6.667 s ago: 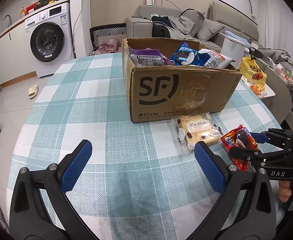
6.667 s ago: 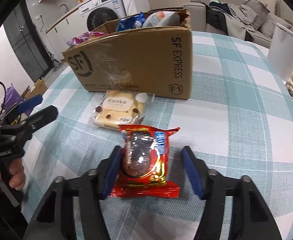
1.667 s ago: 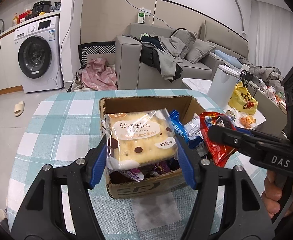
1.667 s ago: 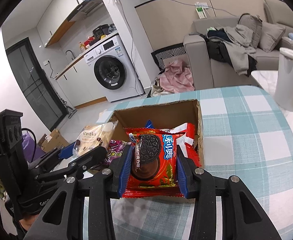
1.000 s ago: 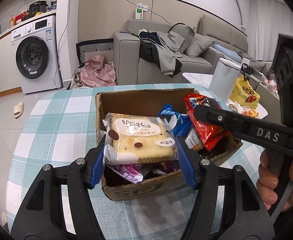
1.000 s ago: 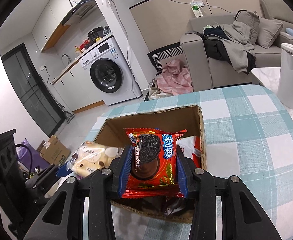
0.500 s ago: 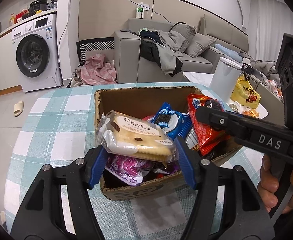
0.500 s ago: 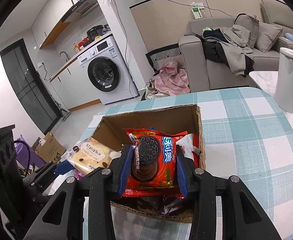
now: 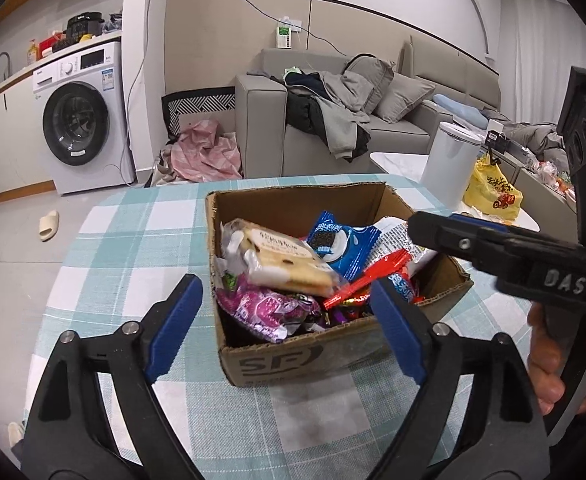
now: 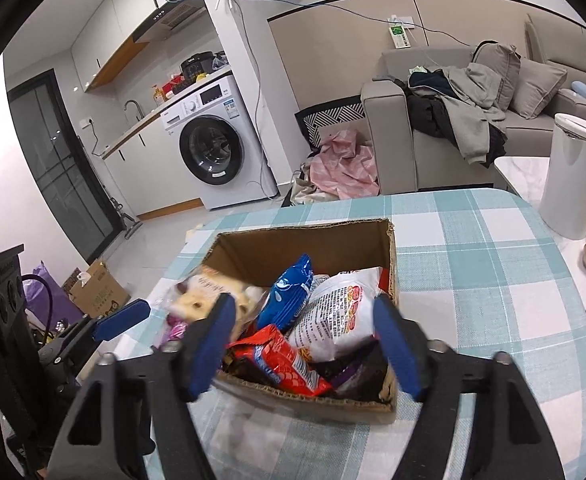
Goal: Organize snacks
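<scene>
Left wrist view: your left gripper [image 9: 287, 316] and right gripper [image 10: 307, 346], both spread, empty. Cracker pack [image 9: 281, 258] and red Oreo pack [image 10: 281, 358] lie inside the cardboard box [image 9: 305, 354].

One cardboard box [image 9: 293, 354], at least five snack packets inside, two claws

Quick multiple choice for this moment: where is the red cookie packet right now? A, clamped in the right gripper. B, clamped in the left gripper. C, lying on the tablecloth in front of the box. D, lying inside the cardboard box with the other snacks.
D: the red cookie packet lies inside the cardboard box, while the right gripper and the left gripper are both open and empty.
</scene>
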A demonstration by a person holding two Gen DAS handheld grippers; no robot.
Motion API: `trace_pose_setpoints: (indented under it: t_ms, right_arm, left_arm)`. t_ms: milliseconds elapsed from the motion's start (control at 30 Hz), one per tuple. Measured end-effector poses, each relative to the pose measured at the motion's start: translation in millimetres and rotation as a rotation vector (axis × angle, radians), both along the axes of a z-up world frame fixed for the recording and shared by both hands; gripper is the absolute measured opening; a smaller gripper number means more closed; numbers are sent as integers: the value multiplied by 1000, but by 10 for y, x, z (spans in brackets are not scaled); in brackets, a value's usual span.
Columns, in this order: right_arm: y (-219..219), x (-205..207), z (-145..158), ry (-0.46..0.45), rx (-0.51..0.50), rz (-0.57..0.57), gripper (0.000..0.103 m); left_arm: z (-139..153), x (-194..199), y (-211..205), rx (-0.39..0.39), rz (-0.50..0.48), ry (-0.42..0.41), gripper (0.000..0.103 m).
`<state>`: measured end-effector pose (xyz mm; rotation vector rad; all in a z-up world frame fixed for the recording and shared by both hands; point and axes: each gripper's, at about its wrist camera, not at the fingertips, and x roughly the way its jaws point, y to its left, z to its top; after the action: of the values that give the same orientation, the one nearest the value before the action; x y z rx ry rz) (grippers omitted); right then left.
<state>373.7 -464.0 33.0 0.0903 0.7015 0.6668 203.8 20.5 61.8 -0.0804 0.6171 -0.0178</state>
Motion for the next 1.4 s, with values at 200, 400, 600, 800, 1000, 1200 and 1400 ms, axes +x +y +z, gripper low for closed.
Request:
trace_pose_setpoints:
  t_ms: [200,400,600,800,1000,1200,1400]
  right_arm:
    - [-177,-113,130,-24,-12,9,94]
    - [-347,-299,166,-47,-4,17,102]
    - [-407,-527,154,-109,-31,38,103]
    - [-529,-772,116,-168,-12,40,103]
    - [-590,-946,7,-226,-9,27,103]
    - [-566,-1073,-162,-272,-13,24,103]
    - [-563,-1132,-260,-313,-9,14,103]
  left_arm:
    - [105,-235,21,5,17,-31,100]
    - [193,-459,-5,6,23,-68,102]
    - [245,-701,-38,7,38,-91,102]
    - [201,-944,-16,-8,57,-120,102]
    - [40,-1066,14,1,82,-121,102]
    - [-149,-1078,93,-31,84,-120,102]
    - [-309,-1108,115,-28,81,-136,102]
